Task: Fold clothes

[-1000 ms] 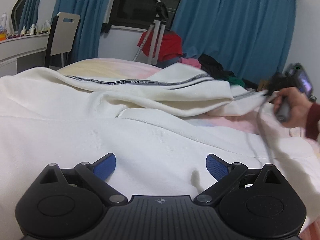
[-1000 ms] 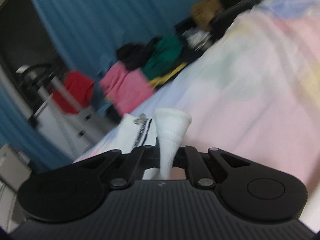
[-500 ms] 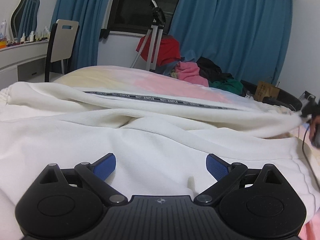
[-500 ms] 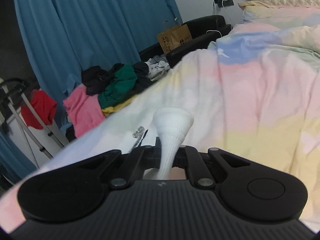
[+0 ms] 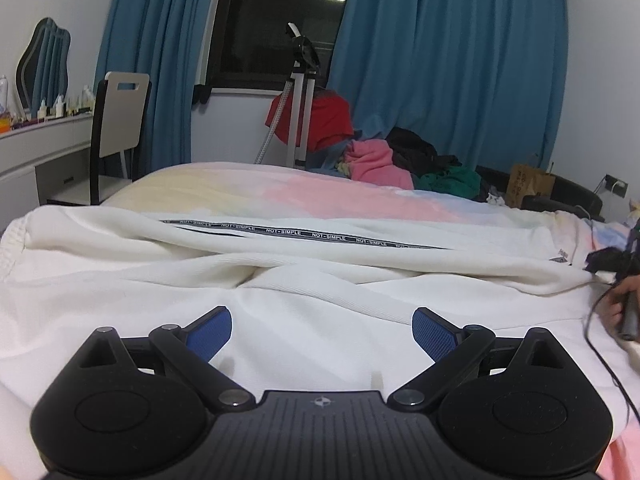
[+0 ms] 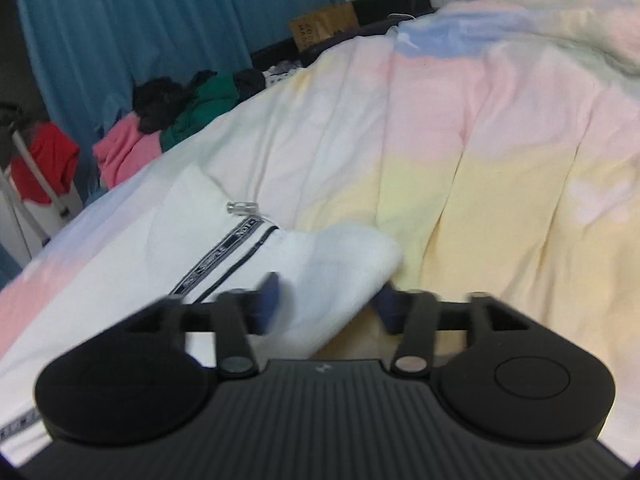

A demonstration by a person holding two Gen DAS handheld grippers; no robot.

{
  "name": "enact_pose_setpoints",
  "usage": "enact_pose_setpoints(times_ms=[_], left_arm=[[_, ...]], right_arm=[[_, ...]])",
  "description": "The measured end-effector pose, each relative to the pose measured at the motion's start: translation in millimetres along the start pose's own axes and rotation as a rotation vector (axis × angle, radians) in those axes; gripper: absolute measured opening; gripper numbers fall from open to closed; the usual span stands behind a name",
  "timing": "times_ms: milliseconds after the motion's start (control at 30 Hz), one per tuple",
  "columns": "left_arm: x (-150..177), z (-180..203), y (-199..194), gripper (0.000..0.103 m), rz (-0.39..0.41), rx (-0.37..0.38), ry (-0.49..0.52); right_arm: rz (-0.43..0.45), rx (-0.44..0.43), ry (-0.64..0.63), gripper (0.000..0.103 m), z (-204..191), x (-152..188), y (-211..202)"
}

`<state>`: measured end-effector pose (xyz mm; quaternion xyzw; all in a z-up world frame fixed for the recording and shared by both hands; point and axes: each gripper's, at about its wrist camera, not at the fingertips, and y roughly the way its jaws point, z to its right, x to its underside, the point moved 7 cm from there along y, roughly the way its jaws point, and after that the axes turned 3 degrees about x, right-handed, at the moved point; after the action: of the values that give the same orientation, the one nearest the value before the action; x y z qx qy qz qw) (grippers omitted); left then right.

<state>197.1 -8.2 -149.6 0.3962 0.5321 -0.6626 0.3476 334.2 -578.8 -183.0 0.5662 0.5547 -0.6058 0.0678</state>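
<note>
White trousers (image 5: 280, 280) with a black lettered side stripe (image 5: 320, 236) lie spread across the bed. My left gripper (image 5: 322, 330) is open and empty, low over the white cloth. My right gripper (image 6: 326, 304) is open, its blue pads apart on either side of the ribbed leg cuff (image 6: 340, 272), which lies loose on the bedsheet; the stripe (image 6: 224, 256) runs off to the left. In the left wrist view the right gripper (image 5: 616, 264) sits at the trouser leg's far right end.
The pastel pink, yellow and blue bedsheet (image 6: 480, 160) covers the bed. Piled clothes (image 5: 400, 160), a tripod (image 5: 298, 112) and blue curtains stand behind. A chair (image 5: 118, 128) and dressing table (image 5: 36, 148) are at the left.
My right gripper has opened and let go of the cuff, which has dropped onto the bed. The trouser leg now lies stretched out flat to the right. The left gripper has barely moved.
</note>
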Motion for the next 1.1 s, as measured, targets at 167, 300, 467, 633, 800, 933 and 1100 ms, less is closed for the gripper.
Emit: enact_pose_setpoints(times_ms=[167, 300, 467, 633, 800, 933, 1100], left_arm=[[-3, 1, -9, 0.098, 0.016, -0.009, 0.004], [-10, 5, -27, 0.098, 0.043, -0.012, 0.022], [-15, 12, -58, 0.098, 0.073, -0.015, 0.031], [-16, 20, -92, 0.098, 0.084, -0.024, 0.059], [-15, 30, -115, 0.099, 0.082, -0.018, 0.091], [-13, 41, -120, 0.099, 0.076, -0.016, 0.119], [-8, 45, -117, 0.099, 0.056, -0.012, 0.123]], right_arm=[[0.074, -0.066, -0.127, 0.078, -19, -7, -62], [0.102, -0.176, -0.183, 0.078, -43, -1, -131], [0.125, -0.321, -0.232, 0.078, -70, 17, -219], [0.083, -0.433, -0.278, 0.078, -83, 55, -283], [0.080, -0.458, -0.334, 0.078, -82, 86, -320], [0.082, -0.486, -0.392, 0.078, -83, 101, -335], [0.114, -0.491, -0.450, 0.078, -88, 107, -343]])
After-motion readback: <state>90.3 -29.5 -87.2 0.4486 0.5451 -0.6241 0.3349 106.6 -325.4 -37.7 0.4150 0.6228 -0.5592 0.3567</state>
